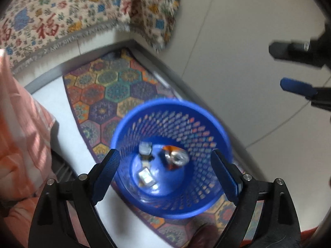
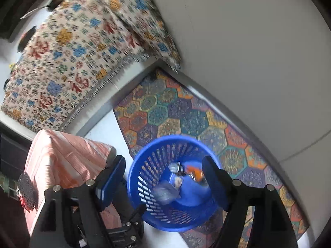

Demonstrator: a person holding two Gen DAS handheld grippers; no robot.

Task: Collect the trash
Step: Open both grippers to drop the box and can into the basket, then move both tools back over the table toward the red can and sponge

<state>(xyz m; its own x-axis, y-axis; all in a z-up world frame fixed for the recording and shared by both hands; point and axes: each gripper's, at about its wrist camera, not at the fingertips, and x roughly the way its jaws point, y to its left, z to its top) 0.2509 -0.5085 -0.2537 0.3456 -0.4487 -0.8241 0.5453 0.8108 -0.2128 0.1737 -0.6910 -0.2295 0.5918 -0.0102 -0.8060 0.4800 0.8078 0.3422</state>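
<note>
A blue mesh wastebasket [image 1: 165, 104] stands on a colourful rug, right below both grippers. Inside lie a crushed orange can [image 1: 175, 157], a small pale container [image 1: 145, 148] and a silvery wrapper [image 1: 145, 178]. My left gripper [image 1: 165, 163] hovers over the basket mouth, open, with nothing between its blue pads. In the right wrist view the same basket [image 2: 142, 155] holds a blurred grey crumpled piece [image 2: 165, 193] and the can [image 2: 195, 172]. My right gripper [image 2: 165, 173] is open above it with nothing in its jaws. It also shows in the left wrist view as the right gripper [image 1: 283, 68], at the upper right.
The hexagon-patterned rug [image 1: 115, 91] lies on white floor tiles [image 1: 238, 41]. A cream cloth with red characters [image 1: 51, 20] hangs over furniture behind. A pink-orange striped cushion [image 2: 62, 157] stands close to the basket's left.
</note>
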